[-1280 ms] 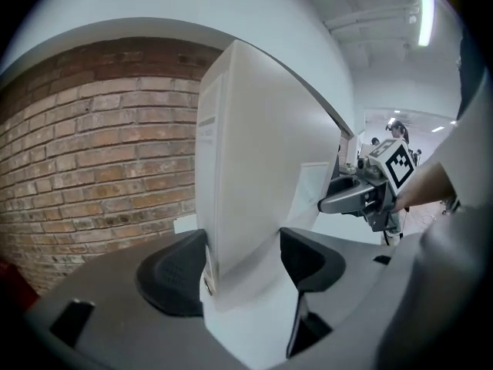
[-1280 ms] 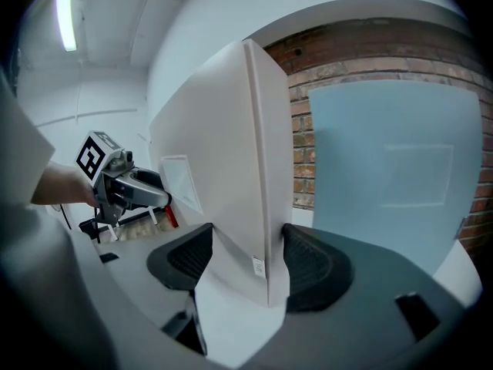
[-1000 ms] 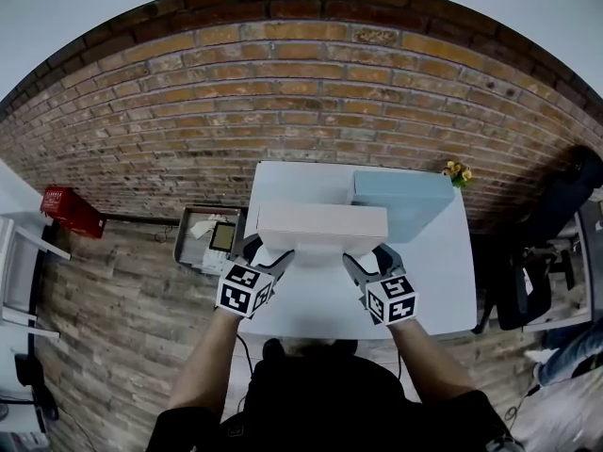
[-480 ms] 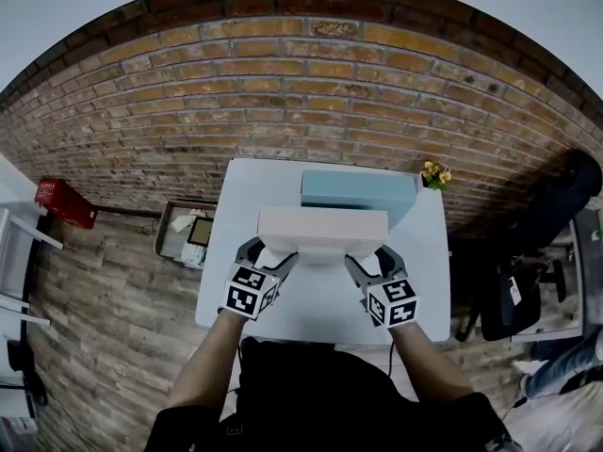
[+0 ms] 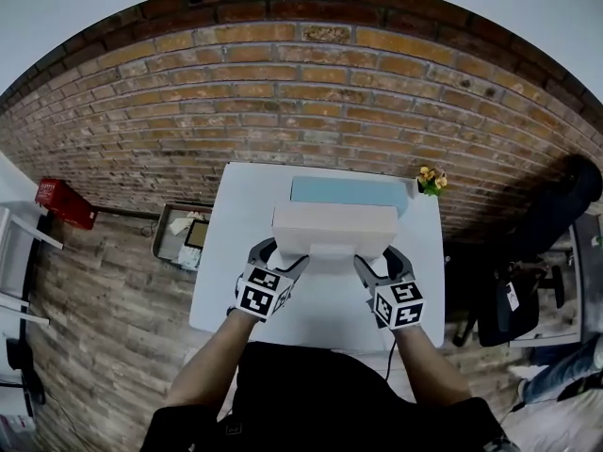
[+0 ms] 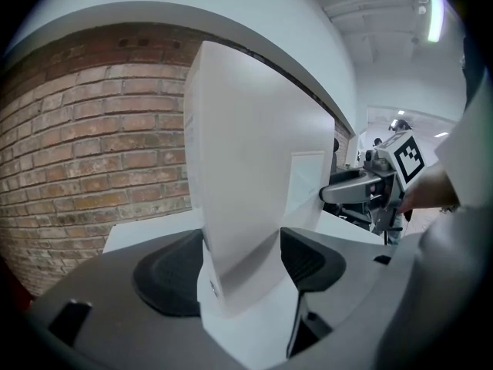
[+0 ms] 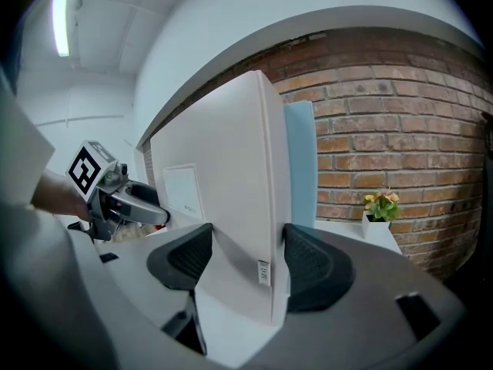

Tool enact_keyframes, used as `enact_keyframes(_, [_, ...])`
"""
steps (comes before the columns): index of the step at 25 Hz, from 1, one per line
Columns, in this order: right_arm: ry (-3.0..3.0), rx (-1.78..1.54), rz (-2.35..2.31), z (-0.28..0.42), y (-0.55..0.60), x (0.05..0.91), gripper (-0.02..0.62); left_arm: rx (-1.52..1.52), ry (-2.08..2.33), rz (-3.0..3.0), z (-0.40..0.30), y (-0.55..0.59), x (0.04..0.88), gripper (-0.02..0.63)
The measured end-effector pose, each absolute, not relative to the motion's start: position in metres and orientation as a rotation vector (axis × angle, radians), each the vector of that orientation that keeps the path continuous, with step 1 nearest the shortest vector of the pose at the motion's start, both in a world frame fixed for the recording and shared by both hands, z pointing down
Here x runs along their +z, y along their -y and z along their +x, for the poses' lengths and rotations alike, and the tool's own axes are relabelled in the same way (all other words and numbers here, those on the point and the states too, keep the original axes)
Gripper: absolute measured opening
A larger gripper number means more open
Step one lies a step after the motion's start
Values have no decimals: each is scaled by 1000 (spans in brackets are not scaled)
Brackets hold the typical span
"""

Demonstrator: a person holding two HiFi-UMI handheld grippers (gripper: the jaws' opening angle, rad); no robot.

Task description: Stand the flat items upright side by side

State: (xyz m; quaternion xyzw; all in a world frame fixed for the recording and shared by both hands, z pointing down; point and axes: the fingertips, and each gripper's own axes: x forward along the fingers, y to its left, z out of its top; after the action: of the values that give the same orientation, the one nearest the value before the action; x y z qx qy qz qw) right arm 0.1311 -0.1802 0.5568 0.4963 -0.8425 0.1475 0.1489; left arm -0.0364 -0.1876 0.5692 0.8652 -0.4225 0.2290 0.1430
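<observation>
A flat white box stands on its long edge above the white table, held at both ends. My left gripper is shut on its left end, and in the left gripper view the pads press on the white box. On the right end my right gripper is shut too, its pads against the white box. Just behind it a light blue flat box stands upright, parallel and close. I cannot tell whether the white box touches the table.
A small pot of yellow flowers sits at the table's far right corner, by the brick wall. On the floor at the left are a tray of papers and a red box. A dark chair stands to the right.
Both grippers have carried the white box across the table toward the blue box. It now stands right in front of the blue box and covers most of it.
</observation>
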Motion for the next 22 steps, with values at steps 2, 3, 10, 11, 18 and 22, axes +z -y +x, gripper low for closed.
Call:
enact_keyframes(2, [2423, 424, 1430, 136, 181, 557, 293, 665, 1220, 2493, -32, 190, 571, 318])
enact_keyframes(3, [2419, 423, 1433, 138, 181, 558, 293, 667, 1220, 2492, -29, 191, 572, 318])
enact_keyframes(10, [2378, 365, 1456, 150, 182, 564, 291, 710, 1230, 2512, -17, 194, 576, 318])
enact_keyframes(11, [2374, 351, 1459, 151, 183, 563, 291, 725, 1238, 2516, -16, 194, 576, 318])
enact_keyframes(18, [2357, 261, 1480, 151, 188, 561, 285, 778, 1303, 2530, -16, 198, 577, 318])
enact_keyframes(22, [2364, 251, 1483, 151, 187, 560, 285, 787, 1321, 2536, -18, 197, 576, 318])
